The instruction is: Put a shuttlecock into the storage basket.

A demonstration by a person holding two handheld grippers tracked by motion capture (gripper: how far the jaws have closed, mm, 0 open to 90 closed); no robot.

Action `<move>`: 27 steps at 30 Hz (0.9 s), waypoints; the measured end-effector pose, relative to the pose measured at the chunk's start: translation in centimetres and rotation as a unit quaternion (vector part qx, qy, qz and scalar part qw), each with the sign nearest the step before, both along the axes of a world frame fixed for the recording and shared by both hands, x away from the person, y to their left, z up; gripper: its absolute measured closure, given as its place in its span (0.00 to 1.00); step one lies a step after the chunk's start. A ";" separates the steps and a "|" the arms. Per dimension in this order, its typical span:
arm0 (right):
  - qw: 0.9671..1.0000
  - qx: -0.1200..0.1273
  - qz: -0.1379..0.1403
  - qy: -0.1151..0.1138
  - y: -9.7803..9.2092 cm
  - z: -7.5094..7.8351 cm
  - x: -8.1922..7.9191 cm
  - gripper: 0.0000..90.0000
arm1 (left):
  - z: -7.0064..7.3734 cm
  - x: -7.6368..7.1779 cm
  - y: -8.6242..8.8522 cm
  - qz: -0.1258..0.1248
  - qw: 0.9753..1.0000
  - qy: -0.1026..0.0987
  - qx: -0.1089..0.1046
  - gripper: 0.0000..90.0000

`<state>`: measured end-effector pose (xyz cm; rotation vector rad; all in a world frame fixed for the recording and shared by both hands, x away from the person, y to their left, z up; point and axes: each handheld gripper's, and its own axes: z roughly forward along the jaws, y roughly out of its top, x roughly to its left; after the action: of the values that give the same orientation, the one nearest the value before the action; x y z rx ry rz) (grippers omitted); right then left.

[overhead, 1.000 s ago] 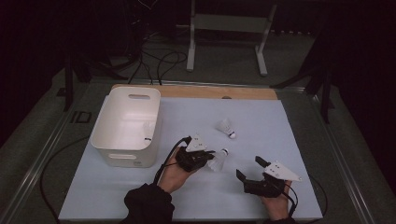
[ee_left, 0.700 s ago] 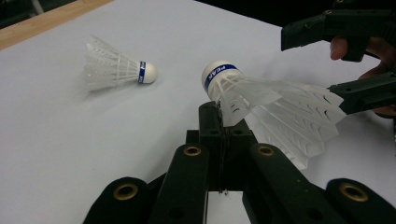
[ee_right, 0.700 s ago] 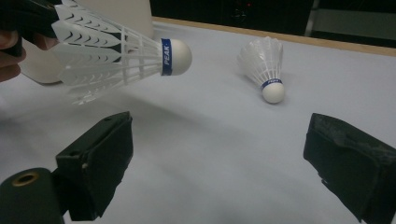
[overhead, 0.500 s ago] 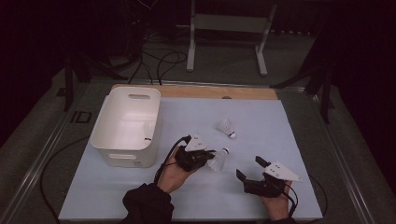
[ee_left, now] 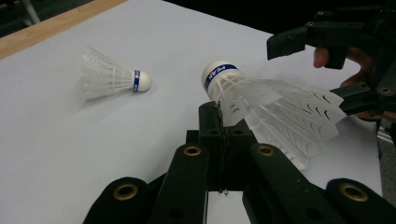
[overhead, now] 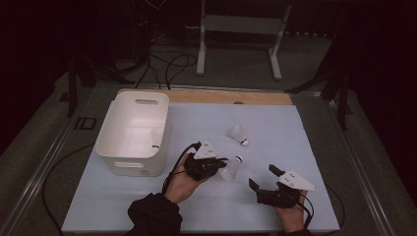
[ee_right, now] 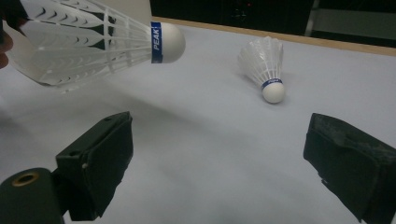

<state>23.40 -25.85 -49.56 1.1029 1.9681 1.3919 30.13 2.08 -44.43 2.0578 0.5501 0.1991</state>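
Observation:
My left gripper (overhead: 220, 162) is shut on the feather skirt of a white shuttlecock (overhead: 231, 167) (ee_left: 261, 100) with a blue band, held just above the pale mat, cork pointing away. The same shuttlecock (ee_right: 93, 42) hangs at the upper left of the right gripper view. A second shuttlecock (overhead: 238, 134) (ee_left: 112, 77) (ee_right: 267, 65) lies on the mat farther back. My right gripper (overhead: 263, 178) (ee_right: 219, 158) stands open near the front right, nothing between its jaws; its jaws also appear at the upper right of the left gripper view (ee_left: 327, 60).
A white plastic bin (overhead: 133, 132) stands at the left of the mat, with what looks like a shuttlecock (overhead: 156, 139) inside by its right wall. A wooden strip (overhead: 231, 97) runs along the mat's far edge. A metal stand (overhead: 238, 37) is beyond the table.
The left gripper has lifted and shifted slightly with the shuttlecock in it. The right gripper has stayed in place.

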 end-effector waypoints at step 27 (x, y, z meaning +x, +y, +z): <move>1.000 0.001 0.003 0.000 0.0 0.0 0.0 0.09 | 1.1 -0.2 0.6 -0.007 1.000 0.001 -0.006 1.00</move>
<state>23.43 -25.84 -49.58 1.0979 1.9714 1.3975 29.88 2.69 -43.30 2.0503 0.5366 0.1866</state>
